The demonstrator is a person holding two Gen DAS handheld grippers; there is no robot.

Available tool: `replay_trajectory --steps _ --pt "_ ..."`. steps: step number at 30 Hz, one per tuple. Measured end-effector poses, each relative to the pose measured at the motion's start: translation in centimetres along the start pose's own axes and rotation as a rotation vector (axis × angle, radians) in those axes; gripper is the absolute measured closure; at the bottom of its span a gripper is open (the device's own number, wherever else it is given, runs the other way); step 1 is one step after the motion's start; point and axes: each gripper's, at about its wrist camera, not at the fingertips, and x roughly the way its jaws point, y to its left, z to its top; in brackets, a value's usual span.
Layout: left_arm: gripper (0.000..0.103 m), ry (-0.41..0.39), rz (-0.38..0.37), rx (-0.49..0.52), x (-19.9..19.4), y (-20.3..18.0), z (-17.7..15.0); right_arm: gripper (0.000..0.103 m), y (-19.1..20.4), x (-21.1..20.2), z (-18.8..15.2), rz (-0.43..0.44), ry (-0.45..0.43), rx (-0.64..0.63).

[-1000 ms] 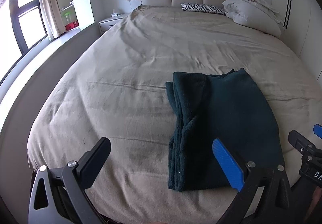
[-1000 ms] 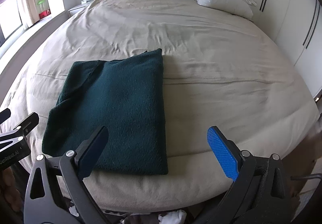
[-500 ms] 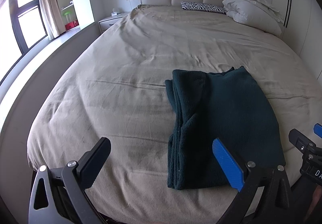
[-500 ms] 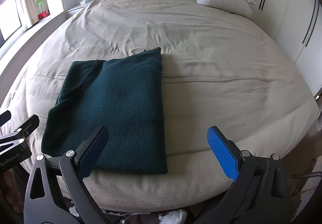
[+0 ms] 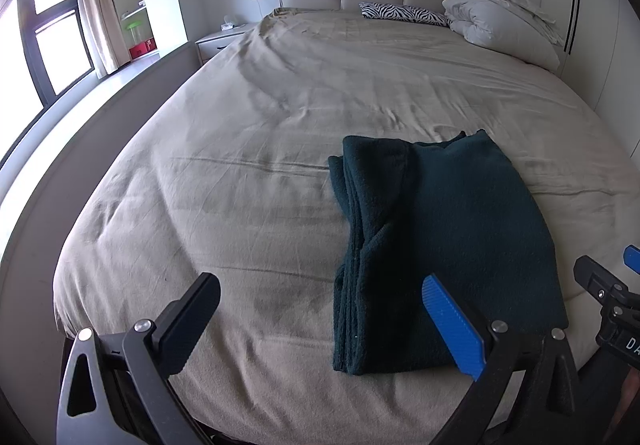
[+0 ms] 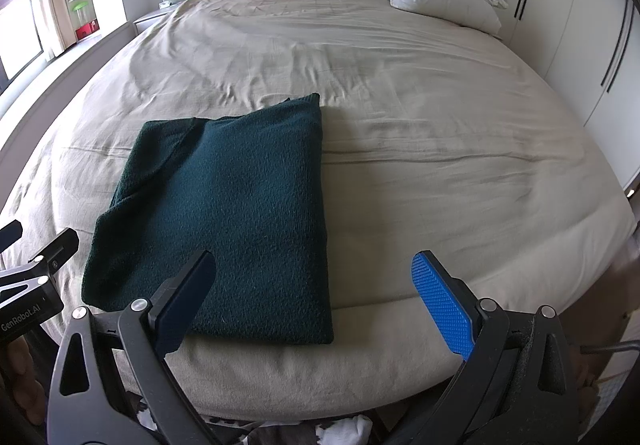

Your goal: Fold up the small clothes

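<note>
A dark green knit garment lies folded into a rectangle near the foot edge of the beige bed; its layered folded edge faces left. In the right wrist view the same garment lies flat, left of centre. My left gripper hovers open over the foot edge, just left of the garment's near corner, with nothing between its fingers. My right gripper is open and empty above the garment's near right corner. Each gripper shows at the edge of the other's view.
A zebra-print pillow and a bundled white duvet sit at the headboard. A nightstand stands at the bed's far left, a window beyond it. White wardrobe doors line the right side.
Both views have shifted only slightly; the garment lies as before and both grippers stay open.
</note>
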Motion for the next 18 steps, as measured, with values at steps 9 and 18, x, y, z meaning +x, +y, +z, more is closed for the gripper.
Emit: replay_trajectory --steps 9,18 --pt "0.000 0.000 0.000 0.000 -0.01 -0.03 -0.07 0.003 0.14 0.13 -0.25 0.000 0.001 -0.002" --pt "0.000 0.001 -0.001 0.000 0.01 0.00 -0.02 0.003 0.21 0.21 -0.42 0.001 0.005 -0.002"
